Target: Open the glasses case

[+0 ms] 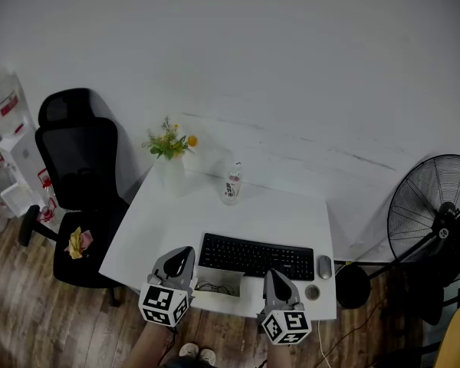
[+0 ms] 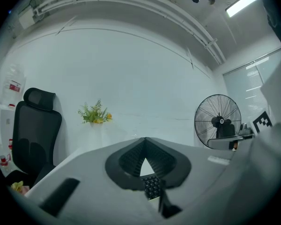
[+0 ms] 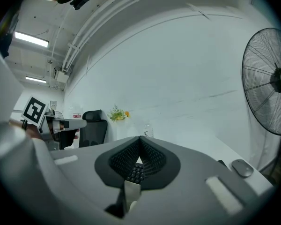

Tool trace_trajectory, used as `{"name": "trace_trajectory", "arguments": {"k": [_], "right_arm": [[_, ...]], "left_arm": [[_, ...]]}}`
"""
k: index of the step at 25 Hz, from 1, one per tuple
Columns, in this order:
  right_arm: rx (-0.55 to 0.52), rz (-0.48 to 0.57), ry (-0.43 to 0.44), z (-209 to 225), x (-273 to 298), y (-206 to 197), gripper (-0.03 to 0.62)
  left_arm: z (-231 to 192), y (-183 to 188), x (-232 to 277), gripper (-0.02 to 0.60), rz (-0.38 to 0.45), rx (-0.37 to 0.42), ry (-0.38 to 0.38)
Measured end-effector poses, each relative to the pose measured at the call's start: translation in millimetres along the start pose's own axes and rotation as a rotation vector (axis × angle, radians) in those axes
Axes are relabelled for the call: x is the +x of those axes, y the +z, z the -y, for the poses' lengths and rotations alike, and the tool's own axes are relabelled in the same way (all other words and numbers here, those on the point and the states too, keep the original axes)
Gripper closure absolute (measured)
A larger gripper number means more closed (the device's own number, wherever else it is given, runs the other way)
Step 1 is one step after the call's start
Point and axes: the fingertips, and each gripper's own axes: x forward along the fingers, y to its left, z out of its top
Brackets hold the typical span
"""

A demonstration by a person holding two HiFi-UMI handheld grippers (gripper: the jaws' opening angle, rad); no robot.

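We are looking down on a white desk (image 1: 185,219), and both tools are hanging at its near edge. The left gripper (image 1: 180,253) is sitting over the front left corner and the right gripper (image 1: 274,274) over the front right. The glasses case (image 1: 218,281) is lying between them, a pale box just in front of the black keyboard (image 1: 256,256). Whether its lid is up we cannot tell from here. In the left gripper view the ribbed pads (image 2: 129,158) are meeting at their tips with nothing between them, only a sliver of keyboard showing through the small gap. The right gripper view is showing the same: pads (image 3: 154,158) pressed together at the tip, empty. Neither tool is touching the case. Beyond, a mouse (image 1: 324,266) is resting beside the keyboard's right end, a bottle (image 1: 231,184) and flowers (image 1: 169,141) are standing at the far edge, an office chair (image 1: 80,167) is waiting at the left and a fan (image 1: 437,217) at the right.
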Motion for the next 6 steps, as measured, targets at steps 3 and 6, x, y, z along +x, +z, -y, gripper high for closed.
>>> {"name": "trace_trajectory", "arguments": {"k": [3, 6], "right_arm": [[0.001, -0.002, 0.0, -1.0, -0.6, 0.0, 0.583], [0.002, -0.005, 0.0, -2.3, -0.4, 0.1, 0.583]], "left_arm": [[0.6, 0.5, -0.8, 0.574, 0.0, -0.002, -0.004], [-0.3, 0.7, -1.4, 0.574, -0.004, -0.002, -0.004]]}}
